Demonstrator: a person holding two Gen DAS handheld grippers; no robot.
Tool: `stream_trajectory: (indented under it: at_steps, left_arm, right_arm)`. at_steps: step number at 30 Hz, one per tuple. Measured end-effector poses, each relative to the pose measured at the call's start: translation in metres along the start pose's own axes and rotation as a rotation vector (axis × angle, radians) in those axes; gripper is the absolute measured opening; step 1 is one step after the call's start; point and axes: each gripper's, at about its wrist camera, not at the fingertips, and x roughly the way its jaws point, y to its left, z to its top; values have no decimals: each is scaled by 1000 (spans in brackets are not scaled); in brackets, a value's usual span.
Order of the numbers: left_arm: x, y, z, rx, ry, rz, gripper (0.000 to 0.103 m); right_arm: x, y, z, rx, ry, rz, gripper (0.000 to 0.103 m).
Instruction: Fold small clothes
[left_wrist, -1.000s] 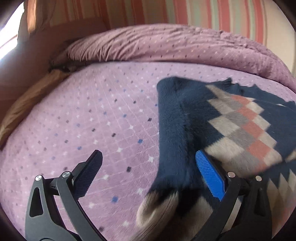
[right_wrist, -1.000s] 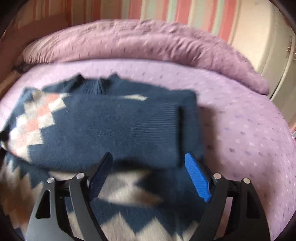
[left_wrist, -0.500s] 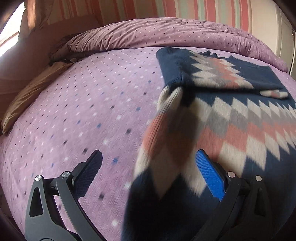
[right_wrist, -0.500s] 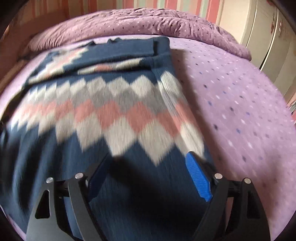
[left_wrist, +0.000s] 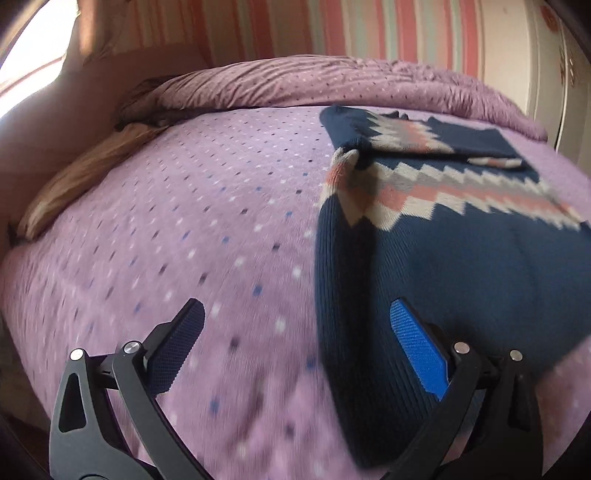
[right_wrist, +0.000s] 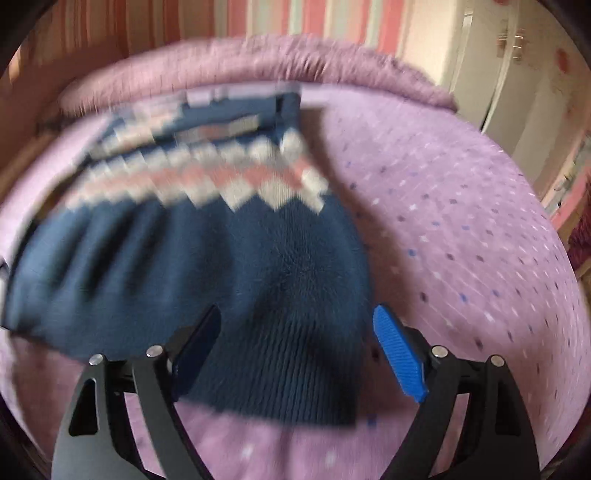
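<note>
navy knit sweater (left_wrist: 461, 266) with a pink, grey and cream diamond band lies flat on the dotted purple bedspread (left_wrist: 207, 229), sleeves folded across the top at 12 o'clock. left gripper (left_wrist: 299, 343) spread, hem corner between its jaws, unpinched. right gripper (right_wrist: 295, 347) spread over the hem, jaws just opened wider.

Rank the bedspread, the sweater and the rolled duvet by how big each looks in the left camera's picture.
1. Purple bedspread, filling most of the picture.
2. Navy sweater.
3. Rolled duvet at the far end. It is farthest from the camera, so its real size may well exceed the sweater's.
</note>
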Motion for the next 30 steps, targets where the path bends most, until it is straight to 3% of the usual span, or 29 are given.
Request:
stream_trajectory:
  at_steps: [4, 7, 11, 17, 24, 30]
  left_arm:
    - [-32, 7, -28, -79, -5, 21, 100]
    - [-42, 7, -42, -103, -12, 27, 100]
    - [-45, 3, -50, -89, 31, 27, 100]
    - [-55, -8, -55, -36, 33, 31, 100]
    - [-55, -12, -58, -50, 35, 8, 100]
    - [-55, -10, -63, -60, 30, 7, 100]
  right_arm:
    - [-55, -15, -30, 85, -108, 7, 93]
    - [-67, -29, -49, 139, -108, 32, 93]
    - [-66, -41, -62, 156, -74, 33, 93]
    - [-58, -49, -65, 157, -65, 38, 93]
    - [-44, -41, -64, 95, -57, 56, 93]
    - [-27, -55, -59, 148, -52, 71, 93]
